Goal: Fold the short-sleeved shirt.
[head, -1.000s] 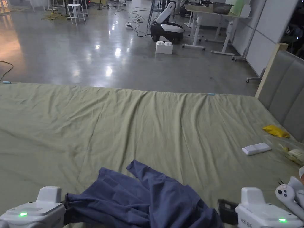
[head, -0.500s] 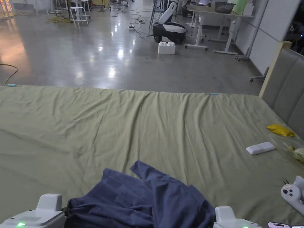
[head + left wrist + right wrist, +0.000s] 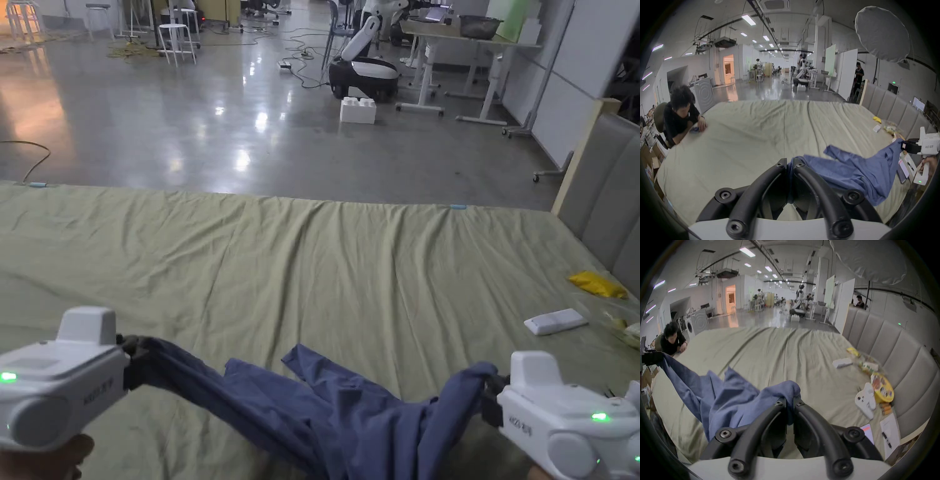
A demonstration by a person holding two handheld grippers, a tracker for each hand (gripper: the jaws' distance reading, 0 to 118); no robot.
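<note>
One blue shirt [image 3: 325, 419], two tongs: left tongs [image 3: 128, 369] and right tongs [image 3: 494, 397] each clamped shut on shirt edge, both raised since a second ago, lifting cloth off bed [image 3: 312, 262]. Shirt middle sags onto sheet; lower part cut off in head view.

The crumpled blue short-sleeved shirt [image 3: 337, 419] runs off the head view's bottom edge, its lower part unseen. The white handheld left gripper [image 3: 128, 369] and right gripper [image 3: 490, 390] are cropped too, fabric covering their jaws.
</note>
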